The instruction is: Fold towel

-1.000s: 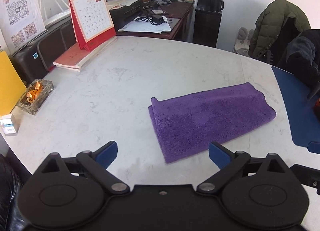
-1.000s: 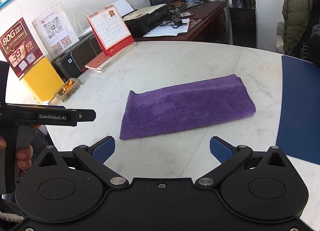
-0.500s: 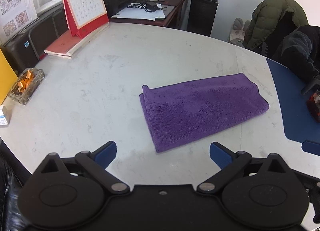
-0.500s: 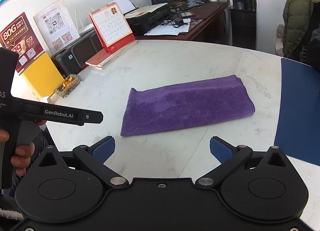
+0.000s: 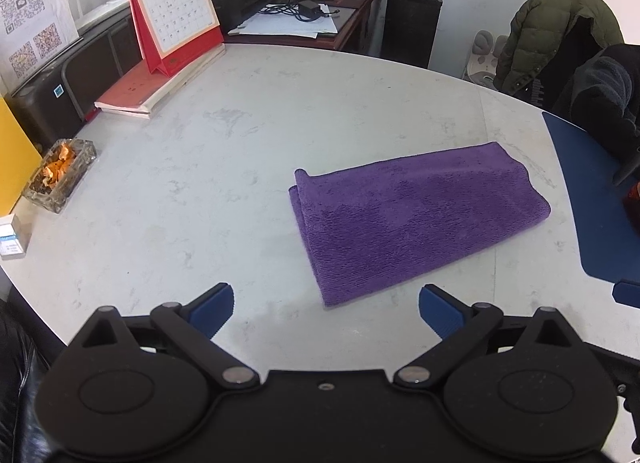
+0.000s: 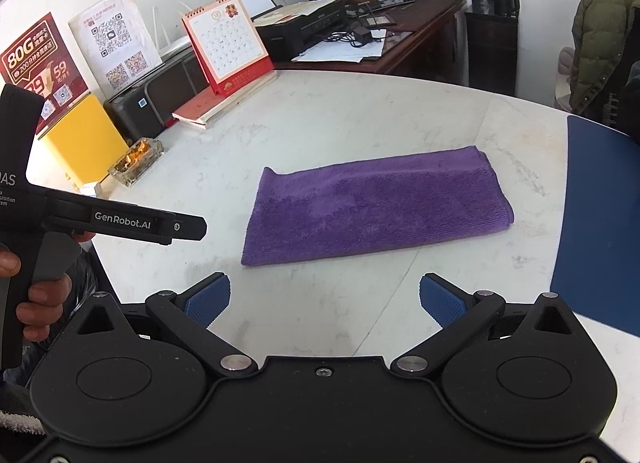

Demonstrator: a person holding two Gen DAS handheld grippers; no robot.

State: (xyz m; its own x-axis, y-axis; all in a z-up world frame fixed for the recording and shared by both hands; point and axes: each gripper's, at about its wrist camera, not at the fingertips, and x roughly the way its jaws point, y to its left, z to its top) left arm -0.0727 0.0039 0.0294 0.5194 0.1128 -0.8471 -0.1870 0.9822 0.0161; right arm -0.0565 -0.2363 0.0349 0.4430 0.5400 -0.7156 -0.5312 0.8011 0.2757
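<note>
Left wrist view: the purple towel [image 5: 416, 219] lay flat on the white tabletop [image 5: 224, 183], already doubled, with stacked layers showing at its left short end and a rounded fold along its right short end. Its long axis ran from near-left to far-right, ending just short of the blue mat [image 5: 592, 203] at the tabletop's right edge. The left gripper [image 5: 326, 305] hovered over the near edge with its jaws spread wide and nothing between them; the towel's near-left corner lay just ahead, between the fingertips. Right wrist view: the right gripper [image 6: 325, 295] was likewise released and empty, the towel [image 6: 372, 207] lying ahead of it and apart, its long axis crosswise to the fingers. The left gripper was judged the nearer, standing almost at the near-left corner. Whether a further fold was due or the folding was complete could not be settled from this arrangement. Only one container was visible, a glass ashtray [image 5: 60, 175] near the tabletop's left edge, holding orange scraps and well apart from the towel
</note>
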